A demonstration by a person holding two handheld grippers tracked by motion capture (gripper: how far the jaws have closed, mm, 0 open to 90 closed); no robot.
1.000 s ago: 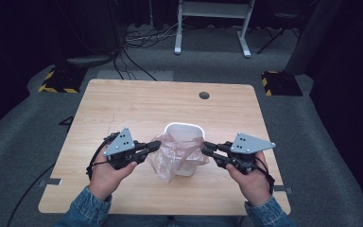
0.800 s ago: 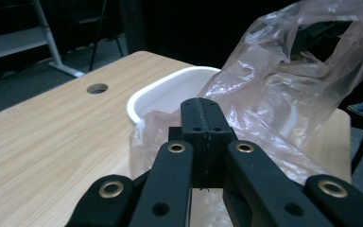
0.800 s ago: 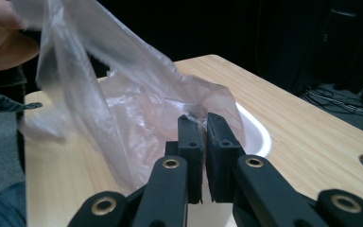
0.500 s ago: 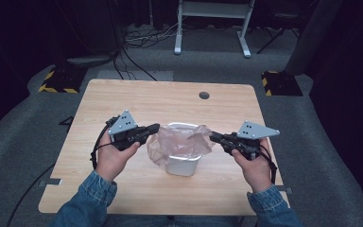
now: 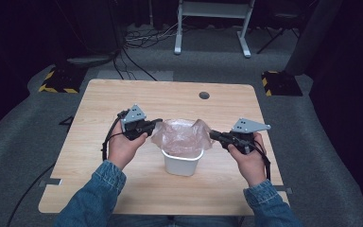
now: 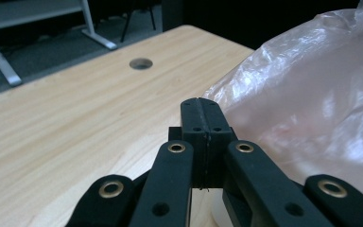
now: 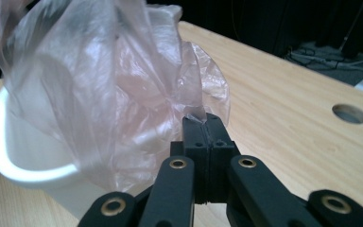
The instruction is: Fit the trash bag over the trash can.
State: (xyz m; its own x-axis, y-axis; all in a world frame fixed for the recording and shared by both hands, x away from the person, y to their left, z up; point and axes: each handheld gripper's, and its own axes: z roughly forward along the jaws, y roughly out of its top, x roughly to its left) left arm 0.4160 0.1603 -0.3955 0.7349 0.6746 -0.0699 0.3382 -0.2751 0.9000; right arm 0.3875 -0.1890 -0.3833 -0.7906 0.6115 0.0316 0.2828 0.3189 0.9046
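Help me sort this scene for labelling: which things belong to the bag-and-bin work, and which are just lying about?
In the job:
- plastic bag, stretched over the bin
- white bin
- left gripper, jaws shut at the bag's edge
- right gripper, jaws shut on the bag's edge

Just about:
- table with its round hole
- white frame legs on the floor
- floor cables

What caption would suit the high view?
Left tongs and right tongs stretch a plastic bag over a white bin.
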